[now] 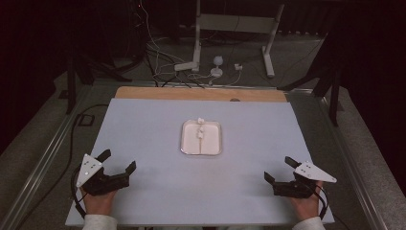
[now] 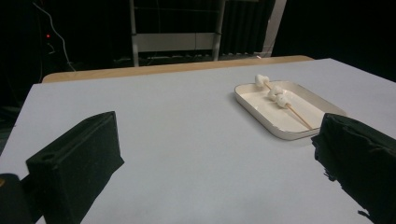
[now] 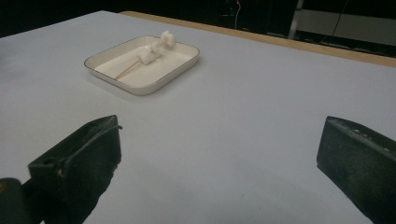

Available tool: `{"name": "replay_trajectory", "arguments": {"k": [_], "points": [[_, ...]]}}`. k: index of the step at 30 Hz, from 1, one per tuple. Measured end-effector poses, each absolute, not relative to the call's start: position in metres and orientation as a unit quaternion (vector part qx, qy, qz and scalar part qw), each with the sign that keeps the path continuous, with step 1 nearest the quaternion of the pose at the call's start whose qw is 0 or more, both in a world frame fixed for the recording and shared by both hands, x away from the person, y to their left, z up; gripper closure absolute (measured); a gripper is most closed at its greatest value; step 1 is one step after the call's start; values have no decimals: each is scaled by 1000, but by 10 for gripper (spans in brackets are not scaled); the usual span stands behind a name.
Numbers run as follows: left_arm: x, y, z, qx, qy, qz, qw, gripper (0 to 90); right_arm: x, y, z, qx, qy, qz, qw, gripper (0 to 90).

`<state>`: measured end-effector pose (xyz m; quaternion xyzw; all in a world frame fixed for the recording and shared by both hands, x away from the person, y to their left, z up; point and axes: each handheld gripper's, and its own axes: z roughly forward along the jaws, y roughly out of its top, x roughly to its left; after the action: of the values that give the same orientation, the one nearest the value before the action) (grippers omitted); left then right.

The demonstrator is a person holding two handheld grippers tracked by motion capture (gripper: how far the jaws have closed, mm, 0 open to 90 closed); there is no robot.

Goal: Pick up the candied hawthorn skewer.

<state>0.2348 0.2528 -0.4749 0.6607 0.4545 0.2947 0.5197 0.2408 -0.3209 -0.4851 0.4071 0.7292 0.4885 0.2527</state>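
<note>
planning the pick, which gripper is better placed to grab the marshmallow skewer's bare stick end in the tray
Neither clearly. The left gripper and right gripper, both open, rest about equally far from the tray. The skewer points its bare stick toward the person, so either could reach it.

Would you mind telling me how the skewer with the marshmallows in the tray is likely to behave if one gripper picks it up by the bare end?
The skewer looks thin and wooden, so probably stiff but easy to snap. The marshmallows crowd its far end, so it would likely tip that way. It lies against the rim of the tray and might roll if nudged.
</note>
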Motion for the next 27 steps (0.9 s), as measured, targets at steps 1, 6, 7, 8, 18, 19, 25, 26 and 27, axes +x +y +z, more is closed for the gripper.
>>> {"name": "replay_trajectory", "arguments": {"k": [1, 6, 7, 8, 18, 19, 25, 26, 27], "points": [[235, 252, -475, 661, 455, 295, 519, 12, 241, -321, -485, 407, 729, 488, 253, 0], [234, 251, -475, 660, 457, 296, 518, 12, 240, -320, -485, 405, 730, 487, 256, 0], [234, 251, -475, 660, 457, 295, 518, 12, 240, -319, -485, 406, 730, 487, 255, 0], [234, 251, -475, 660, 457, 294, 518, 12, 241, -319, -485, 406, 730, 487, 256, 0], [238, 243, -465, 661, 461, 288, 517, 12, 241, -321, -487, 415, 726, 484, 257, 0], [239, 241, -464, 662, 462, 287, 515, 12, 242, -321, -487, 415, 726, 484, 258, 0], [246, 231, -457, 672, 456, 281, 511, 12, 241, -322, -487, 418, 724, 483, 261, 0], [247, 230, -456, 674, 455, 281, 510, 12, 241, -322, -487, 418, 724, 484, 261, 0], [248, 228, -455, 674, 454, 280, 511, 12, 241, -322, -487, 418, 723, 484, 261, 0]]}}
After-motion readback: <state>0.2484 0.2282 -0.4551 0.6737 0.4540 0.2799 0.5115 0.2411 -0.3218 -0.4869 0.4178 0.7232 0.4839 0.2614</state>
